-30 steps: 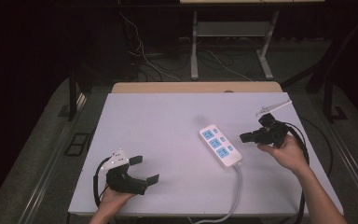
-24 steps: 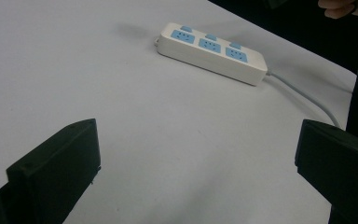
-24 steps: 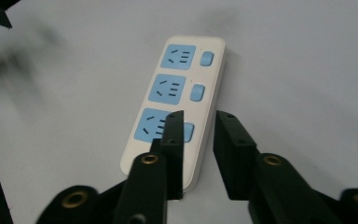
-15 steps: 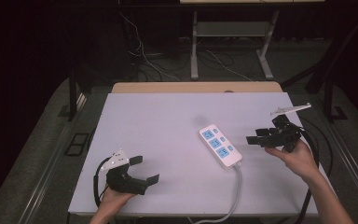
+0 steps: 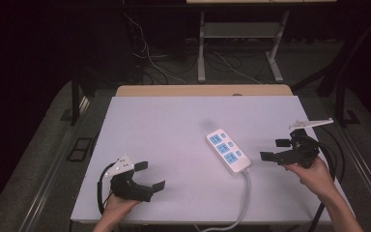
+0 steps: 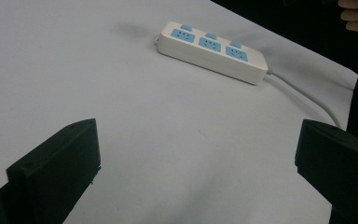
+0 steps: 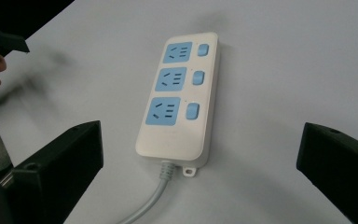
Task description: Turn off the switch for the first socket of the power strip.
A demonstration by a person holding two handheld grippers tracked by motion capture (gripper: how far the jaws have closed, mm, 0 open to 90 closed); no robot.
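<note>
We hold two black grippers, the left gripper (image 5: 149, 177) topped by a grey three-cornered plate, the right gripper (image 5: 276, 150) trailing black cable.

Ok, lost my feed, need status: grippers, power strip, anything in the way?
Left gripper open, empty. Right gripper jaws just opened, empty, beside power strip. Strip flat on table, untouched. Nothing between.

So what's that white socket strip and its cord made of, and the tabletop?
The socket strip looks like smooth moulded plastic: white rounded casing, light blue socket faces and switches. Its cord seems rubbery grey sheathing, since it bends freely. The tabletop is a matt pale sheet without glare, perhaps laminate or board; hard to tell.
</note>
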